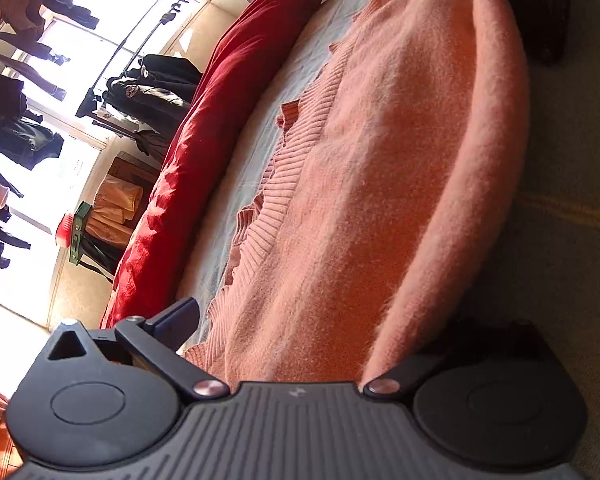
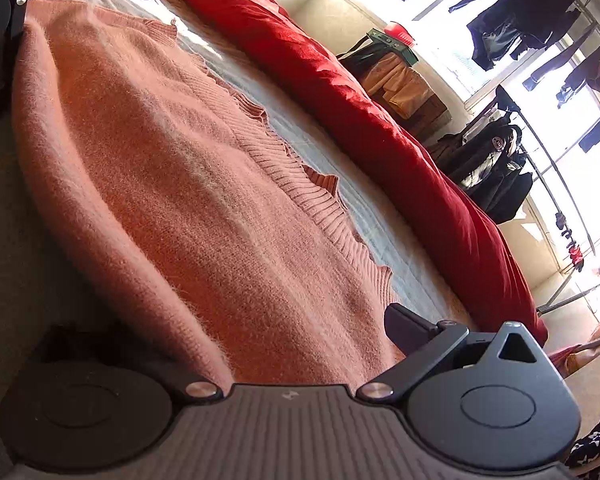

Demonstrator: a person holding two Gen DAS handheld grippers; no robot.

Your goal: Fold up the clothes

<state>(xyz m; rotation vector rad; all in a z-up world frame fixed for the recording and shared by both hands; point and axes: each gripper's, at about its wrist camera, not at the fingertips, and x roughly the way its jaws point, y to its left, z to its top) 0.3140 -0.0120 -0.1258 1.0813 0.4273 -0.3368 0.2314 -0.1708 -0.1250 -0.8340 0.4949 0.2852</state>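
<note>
A fuzzy salmon-pink sweater lies flat on a pale grey-blue bed sheet, its ribbed hem wavy along the far side. My left gripper stands open at one end of the sweater, the cloth running between its wide-spread fingers. The near folded edge drapes over its right finger. My right gripper is open at the opposite end, its left finger hidden under the same edge. Each gripper appears at the far end of the other's view: the right gripper and the left gripper.
A rolled red duvet runs along the bed beyond the sweater. Behind it stand a rack of dark jackets, a stool with folded orange cloth and bright windows. Beige-olive bedding borders the sweater's near edge.
</note>
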